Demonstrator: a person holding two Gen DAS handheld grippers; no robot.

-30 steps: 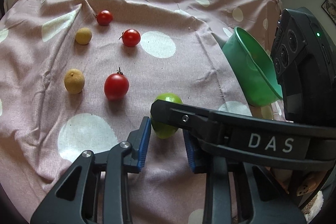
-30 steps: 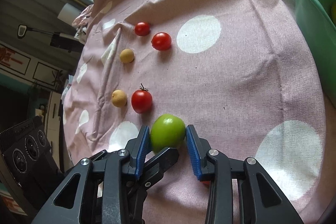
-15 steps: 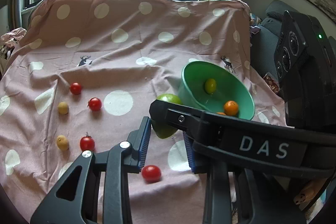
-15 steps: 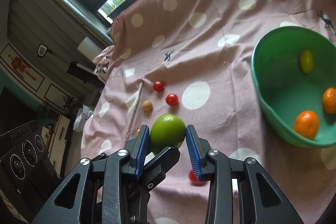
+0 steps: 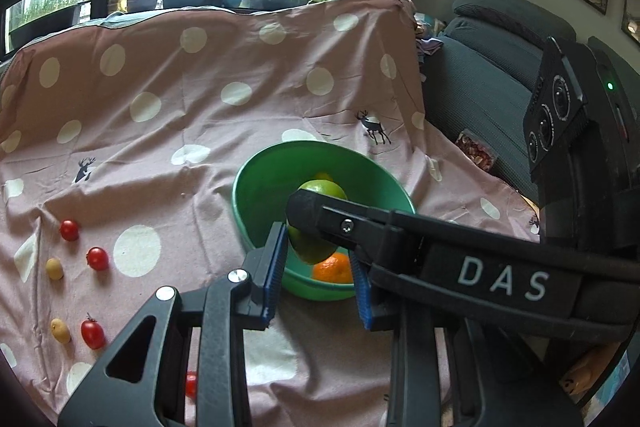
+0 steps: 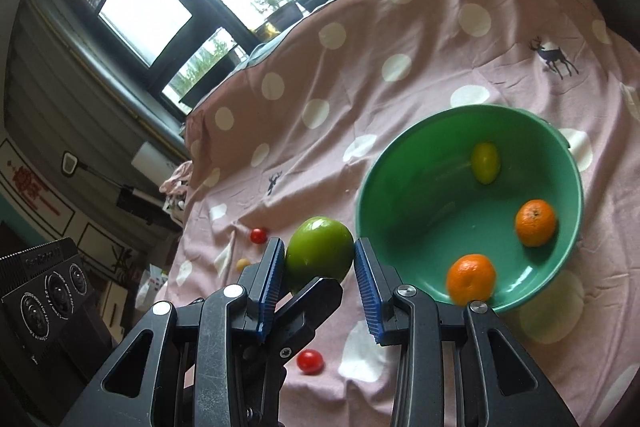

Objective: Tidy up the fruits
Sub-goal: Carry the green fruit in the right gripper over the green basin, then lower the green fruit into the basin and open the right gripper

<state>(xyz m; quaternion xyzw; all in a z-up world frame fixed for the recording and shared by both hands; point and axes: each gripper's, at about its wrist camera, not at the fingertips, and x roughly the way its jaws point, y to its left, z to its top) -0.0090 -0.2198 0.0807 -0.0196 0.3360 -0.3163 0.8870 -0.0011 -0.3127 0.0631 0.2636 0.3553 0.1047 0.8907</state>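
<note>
A green apple (image 6: 320,251) hangs in the air just left of a green bowl (image 6: 368,195), with my right gripper (image 6: 318,245) shut on it, blue pads on both sides. My left gripper (image 5: 317,243) comes in crosswise, shut on the same apple (image 5: 314,247) lower down. One of its fingers (image 6: 316,291) lies against the apple's near underside. In the left wrist view the apple sits in front of the bowl (image 5: 256,187), partly hidden by a right gripper finger (image 5: 400,231). The bowl holds two oranges (image 6: 471,279) (image 6: 535,223) and a yellow-green fruit (image 6: 485,163).
On the pink dotted cloth (image 5: 180,131) to the left lie cherry tomatoes (image 5: 97,258) (image 5: 93,334) and small yellow fruits (image 5: 54,269) (image 5: 60,331). Another tomato (image 6: 310,361) lies below the grippers. A dark sofa (image 5: 480,87) stands right of the cloth; windows are behind.
Both grippers rose off the cloth together with the green apple and carried it to the right. The bowl and its fruits came into view; the tomatoes fell away to the lower left.
</note>
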